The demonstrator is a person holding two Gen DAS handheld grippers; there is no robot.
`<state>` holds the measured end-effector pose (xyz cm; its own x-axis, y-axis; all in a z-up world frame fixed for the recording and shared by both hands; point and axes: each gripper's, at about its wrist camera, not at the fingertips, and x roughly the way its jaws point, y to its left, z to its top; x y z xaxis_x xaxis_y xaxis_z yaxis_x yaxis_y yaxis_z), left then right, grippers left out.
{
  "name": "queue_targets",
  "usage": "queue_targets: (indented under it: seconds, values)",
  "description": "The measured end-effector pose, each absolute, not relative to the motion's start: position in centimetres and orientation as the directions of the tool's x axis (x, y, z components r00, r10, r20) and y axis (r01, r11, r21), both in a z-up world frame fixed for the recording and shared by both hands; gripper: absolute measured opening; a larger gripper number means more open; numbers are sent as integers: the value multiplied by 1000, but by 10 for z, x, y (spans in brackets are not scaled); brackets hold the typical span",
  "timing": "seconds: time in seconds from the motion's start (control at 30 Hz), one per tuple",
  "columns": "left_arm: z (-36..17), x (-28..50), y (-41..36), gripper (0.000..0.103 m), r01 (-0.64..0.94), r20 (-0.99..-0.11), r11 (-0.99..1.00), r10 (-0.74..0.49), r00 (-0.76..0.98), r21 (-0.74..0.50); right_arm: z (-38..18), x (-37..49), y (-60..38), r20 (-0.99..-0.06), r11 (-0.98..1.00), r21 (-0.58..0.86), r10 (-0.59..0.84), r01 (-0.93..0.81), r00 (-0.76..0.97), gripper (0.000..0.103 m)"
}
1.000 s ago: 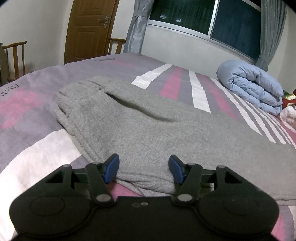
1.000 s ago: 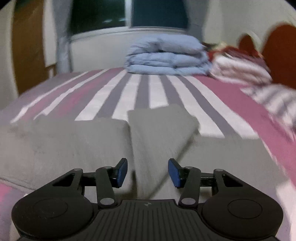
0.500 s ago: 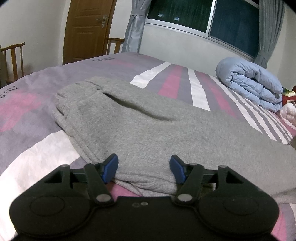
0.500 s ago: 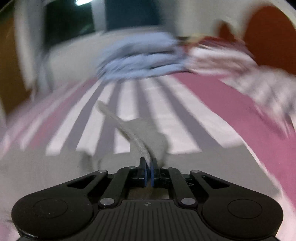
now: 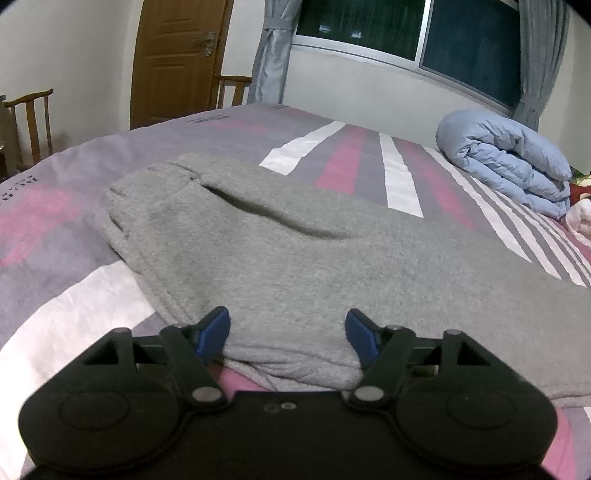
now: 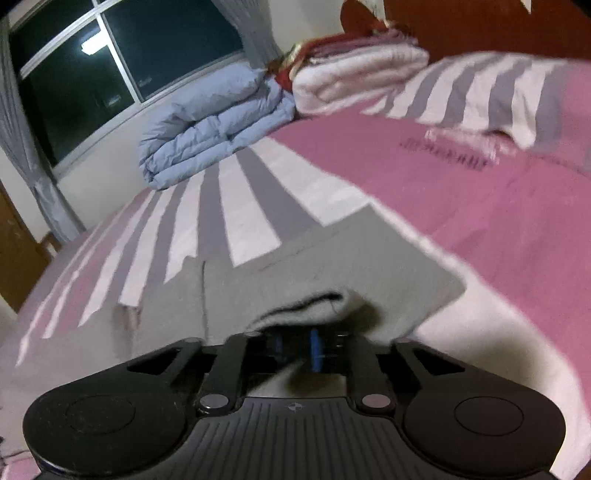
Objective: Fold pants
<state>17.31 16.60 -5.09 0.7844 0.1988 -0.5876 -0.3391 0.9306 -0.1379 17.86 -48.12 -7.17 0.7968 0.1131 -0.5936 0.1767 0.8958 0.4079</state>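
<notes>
1. Pants (image 5: 295, 258): grey, spread flat on the bed (image 5: 66, 302) across the middle of the left wrist view; the waistband end lies at centre left, the legs run off to the right edge.
2. Left gripper (image 5: 288, 334): bottom centre of its view, jaws wide and just opened further. The near hem of the pants lies between the blue pads (image 5: 214, 332), which do not press on it.
3. Right gripper (image 6: 295, 345): bottom centre of its view, jaws narrow and just opened a little from a full close. A raised fold of grey cloth bunches just above and in front of the blue pads (image 6: 314, 349); blur hides whether the pads pinch it.
4. Pants in the right wrist view (image 6: 332, 266): a grey panel in the lower middle of the frame, its far edge lying over the bed's stripes (image 6: 251, 221).
5. Blue quilt (image 5: 509, 162): rolled, at the right of the left wrist view, under the window (image 5: 406, 33); upper left of centre in the right wrist view.
6. Door (image 5: 177, 59) and chair (image 5: 29, 122): upper left of the left wrist view, beyond the bed.
</notes>
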Motion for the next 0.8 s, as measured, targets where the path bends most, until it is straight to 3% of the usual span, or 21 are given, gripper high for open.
queue_targets:
  seconds: [0.03, 0.1, 0.37, 0.73, 0.77, 0.8]
  values:
    - [-51, 173, 166, 62, -340, -588, 930, 199, 784, -138, -72, 179, -484, -588, 895, 409, 109, 178, 802, 37]
    - [-51, 172, 166, 62, -341, -588, 930, 201, 783, -136, -71, 183, -491, -573, 894, 407, 91, 187, 815, 43]
    - [-51, 175, 163, 66, -340, -591, 933, 210, 779, -117, -79, 192, -547, -603, 850, 445, 52, 281, 796, 43]
    - [-51, 178, 160, 68, -342, -595, 935, 219, 773, -100, -112, 190, -575, -512, 638, 715, 201, 285, 835, 44]
    - [-51, 178, 160, 68, -342, -595, 934, 218, 773, -101, -112, 194, -576, -511, 632, 721, 205, 286, 835, 43]
    - [-51, 178, 160, 68, -342, -595, 934, 218, 773, -101, -111, 197, -577, -514, 628, 722, 207, 290, 832, 24]
